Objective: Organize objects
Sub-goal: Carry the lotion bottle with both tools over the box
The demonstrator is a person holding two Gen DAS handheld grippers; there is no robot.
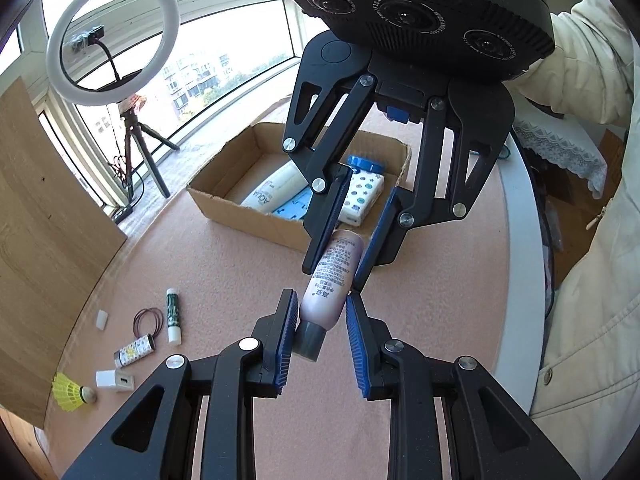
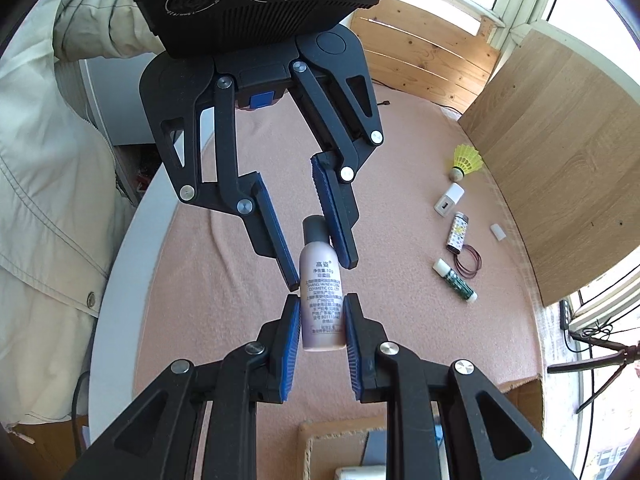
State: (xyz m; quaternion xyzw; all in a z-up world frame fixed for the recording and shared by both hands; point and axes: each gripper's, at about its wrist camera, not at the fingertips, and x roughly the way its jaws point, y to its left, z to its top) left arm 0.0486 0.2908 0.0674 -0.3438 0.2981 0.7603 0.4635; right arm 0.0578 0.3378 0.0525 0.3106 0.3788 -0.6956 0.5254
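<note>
Two grippers hold one small bottle over the pink desk.

The right gripper [image 2: 322, 340] squeezes the bottle [image 2: 322, 300] at its bottom end. The left gripper [image 2: 322, 268] pinches it near its grey cap [image 2: 314, 226]. A yellow shuttlecock [image 2: 464, 160], a white plug [image 2: 450, 199] and a green stick [image 2: 456, 280] lie on the desk [image 2: 240, 280].

We count one small pink bottle [image 1: 333, 280] with a grey cap, and two grippers. On the desk [image 1: 224, 280] lie one yellow shuttlecock [image 1: 72, 392], one white charger plug [image 1: 114, 380], one patterned lighter [image 1: 134, 350], one green-and-white glue stick [image 1: 173, 316], one small white cap [image 1: 102, 319] and one loop of dark rubber bands [image 1: 149, 320]. One cardboard box [image 1: 248, 216] stands far off, holding one white tube [image 1: 276, 190], one blue-capped item [image 1: 366, 164], one patterned packet [image 1: 362, 200] and one blue card [image 1: 294, 206]. One ring light [image 1: 112, 36] stands on one tripod [image 1: 148, 148].
</note>
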